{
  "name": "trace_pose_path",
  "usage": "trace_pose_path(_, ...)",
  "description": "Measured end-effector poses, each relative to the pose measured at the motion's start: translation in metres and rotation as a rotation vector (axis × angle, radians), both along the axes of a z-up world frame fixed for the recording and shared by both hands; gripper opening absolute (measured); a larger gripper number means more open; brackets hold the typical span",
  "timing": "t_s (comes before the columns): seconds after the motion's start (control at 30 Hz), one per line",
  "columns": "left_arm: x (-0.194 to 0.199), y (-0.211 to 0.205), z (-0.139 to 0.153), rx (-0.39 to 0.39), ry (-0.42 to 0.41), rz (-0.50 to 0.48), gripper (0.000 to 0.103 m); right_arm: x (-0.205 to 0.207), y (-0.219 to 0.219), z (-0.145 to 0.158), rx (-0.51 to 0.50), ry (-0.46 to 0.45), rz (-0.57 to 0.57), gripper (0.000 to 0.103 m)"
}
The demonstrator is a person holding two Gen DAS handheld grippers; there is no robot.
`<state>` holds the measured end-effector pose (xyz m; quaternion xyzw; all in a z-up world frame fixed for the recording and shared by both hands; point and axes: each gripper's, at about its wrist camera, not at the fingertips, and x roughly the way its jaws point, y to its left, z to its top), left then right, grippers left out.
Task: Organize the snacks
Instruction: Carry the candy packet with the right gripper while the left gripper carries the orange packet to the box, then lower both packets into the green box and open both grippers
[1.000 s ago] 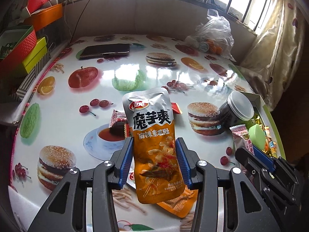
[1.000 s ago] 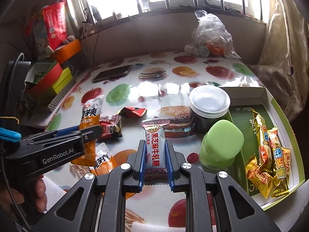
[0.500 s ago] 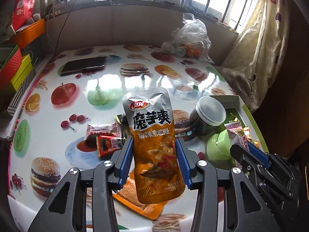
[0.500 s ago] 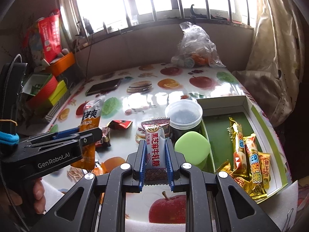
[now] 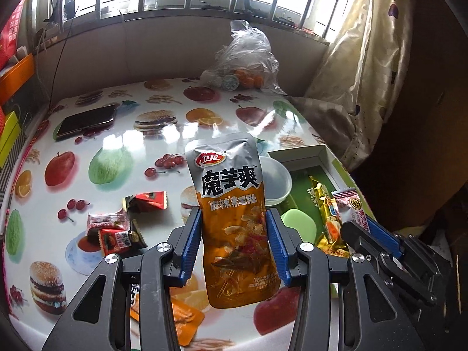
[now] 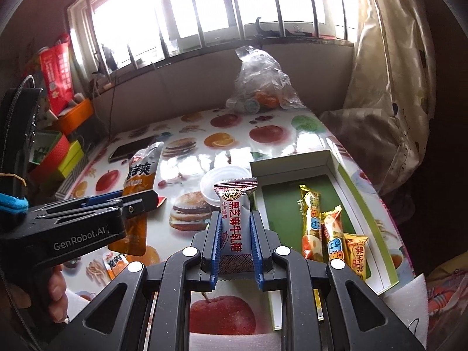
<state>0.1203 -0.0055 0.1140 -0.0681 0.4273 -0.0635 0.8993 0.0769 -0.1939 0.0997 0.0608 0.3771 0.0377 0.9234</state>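
My left gripper [image 5: 234,234] is shut on a grey and orange snack pouch [image 5: 231,204], held upright above the table; the pouch also shows in the right wrist view [image 6: 139,187]. My right gripper [image 6: 235,234] is shut on a white and red candy bar [image 6: 234,219], held upright just left of the green-lined box [image 6: 365,193]. The box holds several yellow snack packets [image 6: 330,234]. Small red snack packs [image 5: 117,231] and an orange pouch [image 5: 181,318] lie on the fruit-print table [image 5: 117,146].
A clear lidded jar [image 6: 225,181] and a green lidded container [image 5: 298,225] stand left of the box. A phone [image 5: 84,122] lies at the far left. A plastic bag of fruit [image 6: 260,90] sits at the back. Coloured boxes [image 6: 61,152] stand at the left edge.
Both grippers have risen and moved right toward the box with their snacks still held. The box and its packets now show more fully in both views.
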Motion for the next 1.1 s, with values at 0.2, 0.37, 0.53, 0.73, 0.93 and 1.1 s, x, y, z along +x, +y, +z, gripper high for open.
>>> trace_pose_path(0.2, 0.01, -0.018, 0.005, -0.007, -0.002, -0.04, 0.045, -0.003, -0.021, 0.001, -0.002, -0.003, -0.045, 0.018)
trace_pose_path(0.37, 0.019, -0.036, 0.009, -0.026, -0.001, -0.081, 0.045, -0.005, -0.039, 0.002, -0.011, -0.002, -0.082, 0.018)
trace_pose_path(0.53, 0.029, -0.057, 0.006, -0.045, 0.023, -0.123, 0.045, -0.007, -0.058, -0.001, -0.014, 0.006, -0.118, 0.018)
trace_pose_path(0.73, 0.037, -0.08, -0.002, -0.042, 0.045, -0.147, 0.045, -0.008, -0.084, -0.012, -0.024, 0.031, -0.168, 0.018)
trace_pose_path(0.93, 0.046, -0.1, -0.013, -0.037, 0.07, -0.171, 0.045, -0.006, -0.101, -0.026, -0.02, 0.061, -0.199, 0.018)
trace_pose_path(1.1, 0.051, -0.11, -0.024, -0.038, 0.099, -0.181, 0.045, -0.004, -0.109, -0.037, -0.017, 0.084, -0.204, 0.018)
